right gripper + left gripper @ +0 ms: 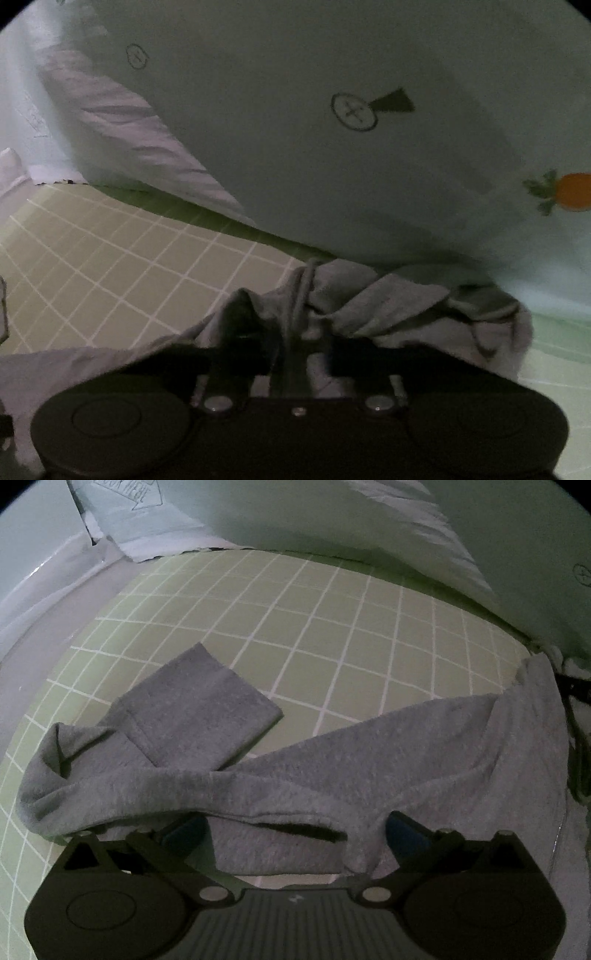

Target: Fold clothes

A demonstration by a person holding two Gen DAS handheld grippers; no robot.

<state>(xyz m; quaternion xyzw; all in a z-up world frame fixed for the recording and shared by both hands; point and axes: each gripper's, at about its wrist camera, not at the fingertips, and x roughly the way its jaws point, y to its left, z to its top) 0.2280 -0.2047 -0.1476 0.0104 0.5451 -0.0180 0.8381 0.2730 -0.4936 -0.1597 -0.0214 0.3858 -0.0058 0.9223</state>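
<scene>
Both grippers are working over one grey garment (332, 760). Spread wide, the left gripper (295, 830) is hanging above the near edge of the cloth, its two blue-padded fingers (404, 834) standing far apart with fabric lying between them and neither pad pressing on it. Clamped shut, the right gripper (295, 332) is pinching a bunched fold of the same garment (388, 306), with a seam or corded edge running up out of the closed jaws.

Largest in both views, a pale sheet-like backdrop (332, 513) is rising behind the work surface; from the right wrist view its printed marks are showing, a circled cross with a dark wedge (354, 110) and an orange carrot figure (570, 192) at the right edge. Below it, a green mat with a white grid (332, 620) is covering the table and carrying the clothing. The garment is lying across the near half of the mat, its body stretching from the left side up toward the right edge, where it is lifting off the surface. One sleeve (199, 709) is lying folded back over the left part, its cuff end pointing up and away on the mat. A white creased cloth (129, 122) is draping along the mat's far side.
</scene>
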